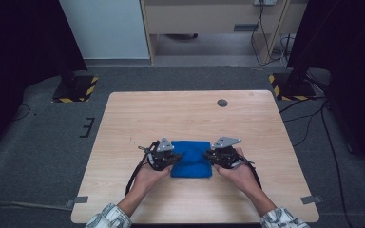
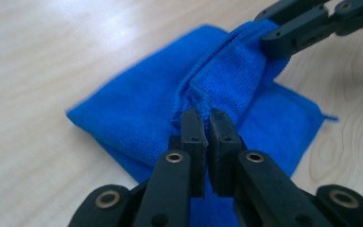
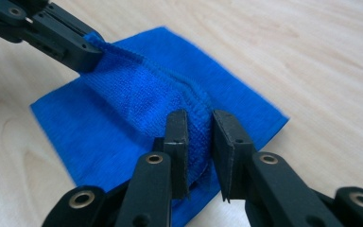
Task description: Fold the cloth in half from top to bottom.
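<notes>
- The blue cloth (image 1: 191, 158) lies folded on the near middle of the counter (image 1: 190, 114), directly between the two hands, with its long side running from one hand to the other.
- The left tongs (image 2: 203, 118) stand at the cloth's left end and are clenched on the raised top hem, the jaws pressed together with the fabric pinched between them.
- The right tongs (image 3: 199, 124) stand at the opposite end of that same hem; their jaws are parted with a clear gap, the fold of cloth sitting between them against one pad only, so they look released rather than gripping.
- The hem forms a ridge that runs straight from one pair of tongs to the other, lifted off the layers below and sagging in the middle.
- Both hands are about equally near the cloth, each at its own end, so neither has to reach.
- The next move, as I judge it, turns on that ridge line: with only the left end held, the top layer would pivot about the left grip.
</notes>
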The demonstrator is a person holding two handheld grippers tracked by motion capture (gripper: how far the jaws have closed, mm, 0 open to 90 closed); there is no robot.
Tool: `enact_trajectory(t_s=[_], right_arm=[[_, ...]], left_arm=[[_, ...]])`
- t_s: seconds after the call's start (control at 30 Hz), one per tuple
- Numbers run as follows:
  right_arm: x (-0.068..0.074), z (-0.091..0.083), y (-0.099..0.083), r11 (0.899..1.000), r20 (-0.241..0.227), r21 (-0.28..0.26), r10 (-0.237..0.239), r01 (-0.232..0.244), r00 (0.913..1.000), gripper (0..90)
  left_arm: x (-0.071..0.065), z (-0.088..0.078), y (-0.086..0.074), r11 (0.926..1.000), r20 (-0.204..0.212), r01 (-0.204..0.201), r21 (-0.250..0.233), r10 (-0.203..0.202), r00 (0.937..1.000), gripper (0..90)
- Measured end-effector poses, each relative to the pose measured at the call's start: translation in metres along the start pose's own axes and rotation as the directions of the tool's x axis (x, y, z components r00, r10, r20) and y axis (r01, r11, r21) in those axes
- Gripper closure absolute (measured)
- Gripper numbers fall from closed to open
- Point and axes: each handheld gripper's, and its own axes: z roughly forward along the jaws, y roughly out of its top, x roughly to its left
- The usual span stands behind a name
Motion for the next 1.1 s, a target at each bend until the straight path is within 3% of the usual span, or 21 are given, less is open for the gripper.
enact_trajectory(t_s=[0.27,0.53,0.6,0.7,0.93,1.1], right_arm=[[0.011,-0.009,-0.013,1.000,-0.027,0.013,-0.017,0.017,0.9995,72.8],[0.016,-0.021,-0.023,0.999,-0.058,0.044,-0.001,0.003,0.9983,61.4],[0.017,-0.026,-0.023,0.999,-0.062,0.039,0.005,-0.003,0.9981,58.2],[0.019,-0.031,-0.020,1.000,-0.069,0.022,0.006,-0.004,0.9976,57.3],[0.017,-0.026,-0.012,1.000,-0.038,-0.001,0.009,-0.009,0.9992,52.7],[0.008,-0.023,-0.009,0.999,0.003,-0.028,0.040,-0.040,0.9992,40.6]], left_arm=[[-0.005,-0.006,-0.015,1.0000,0.006,0.002,0.002,-0.002,1.0000,81.0],[-0.012,-0.017,-0.027,0.9996,0.013,0.018,-0.020,-0.018,0.9997,62.1],[-0.013,-0.020,-0.028,0.9991,0.027,0.030,-0.031,-0.029,0.9992,61.0],[-0.019,-0.022,-0.030,0.9995,0.034,0.009,-0.031,-0.008,0.9994,58.9],[-0.024,-0.032,-0.028,0.9980,0.019,-0.005,-0.062,0.007,0.9998,47.4],[-0.012,-0.039,-0.022,0.9960,-0.033,0.009,-0.088,-0.012,0.9994,32.6]])
